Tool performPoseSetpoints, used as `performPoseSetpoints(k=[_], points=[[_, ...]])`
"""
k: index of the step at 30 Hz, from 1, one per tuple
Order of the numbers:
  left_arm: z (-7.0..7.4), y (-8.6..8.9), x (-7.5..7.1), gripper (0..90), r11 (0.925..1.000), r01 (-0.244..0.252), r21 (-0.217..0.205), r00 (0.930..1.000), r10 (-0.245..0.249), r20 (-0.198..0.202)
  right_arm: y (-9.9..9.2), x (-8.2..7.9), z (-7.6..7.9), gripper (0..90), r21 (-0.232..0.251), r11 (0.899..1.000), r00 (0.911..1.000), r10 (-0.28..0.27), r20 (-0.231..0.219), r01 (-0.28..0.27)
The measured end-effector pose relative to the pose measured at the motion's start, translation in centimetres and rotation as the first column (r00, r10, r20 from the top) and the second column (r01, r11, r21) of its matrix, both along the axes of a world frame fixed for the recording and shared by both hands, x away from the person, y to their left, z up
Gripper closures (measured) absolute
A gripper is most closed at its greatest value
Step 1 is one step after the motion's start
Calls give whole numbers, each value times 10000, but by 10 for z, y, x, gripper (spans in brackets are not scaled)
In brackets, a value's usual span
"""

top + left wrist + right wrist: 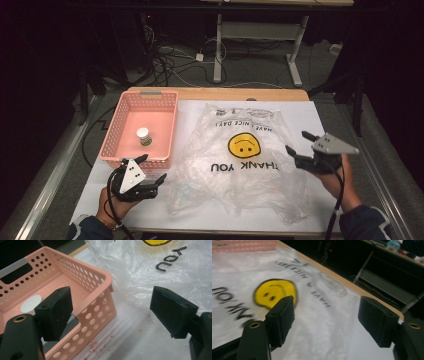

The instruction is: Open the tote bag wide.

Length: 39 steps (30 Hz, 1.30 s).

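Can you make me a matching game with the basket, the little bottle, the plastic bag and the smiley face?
Things:
1. basket
2. little bottle
3. plastic bag
4. smiley face

Clues:
A. yellow
B. pink with holes
C. see-through and crinkly
D. standing inside the basket

Pairs: 1-B, 2-D, 3-C, 4-A

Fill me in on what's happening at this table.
A person holds tongs in each hand over a table. The left tongs sit open at the near corner of the pink basket, which holds a small white-capped bottle. The right tongs hang open at the right edge of the flat smiley-face plastic bag. Nothing is gripped.
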<state>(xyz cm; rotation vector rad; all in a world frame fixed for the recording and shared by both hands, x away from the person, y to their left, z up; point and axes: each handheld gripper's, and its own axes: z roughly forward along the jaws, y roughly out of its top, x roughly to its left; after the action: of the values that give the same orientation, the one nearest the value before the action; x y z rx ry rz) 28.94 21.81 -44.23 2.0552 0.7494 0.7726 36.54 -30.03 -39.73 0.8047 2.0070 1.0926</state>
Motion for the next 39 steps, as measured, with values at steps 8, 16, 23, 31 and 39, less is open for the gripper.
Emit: performPoseSetpoints(k=[8, 16, 23, 31, 39], points=[[0, 0, 1, 176, 9999, -35, 120, 10000, 35, 29, 2, 96, 1, 276, -30, 9961, 9850, -874, -1487, 879], [-1, 0, 1, 179, 9999, 81, 127, 10000, -81, -28, 3, 154, -34, 322, -772, 9780, 9350, -2082, -2872, 1940], [-3, 1, 0, 181, 9995, 217, 222, 9997, -215, -73, -6, 171, -62, 447, -425, 9720, 9025, -2306, -3637, 2313], [-3, 1, 3, 181, 9992, 327, 243, 9995, -327, -15, -1, 180, -72, 760, -369, 9765, 8941, -2095, -3959, 2124], [-2, 3, 0, 181, 9992, 390, 94, 9992, -391, 62, 0, 189, -67, 900, -902, 9474, 8770, -3184, -3598, 3070]])
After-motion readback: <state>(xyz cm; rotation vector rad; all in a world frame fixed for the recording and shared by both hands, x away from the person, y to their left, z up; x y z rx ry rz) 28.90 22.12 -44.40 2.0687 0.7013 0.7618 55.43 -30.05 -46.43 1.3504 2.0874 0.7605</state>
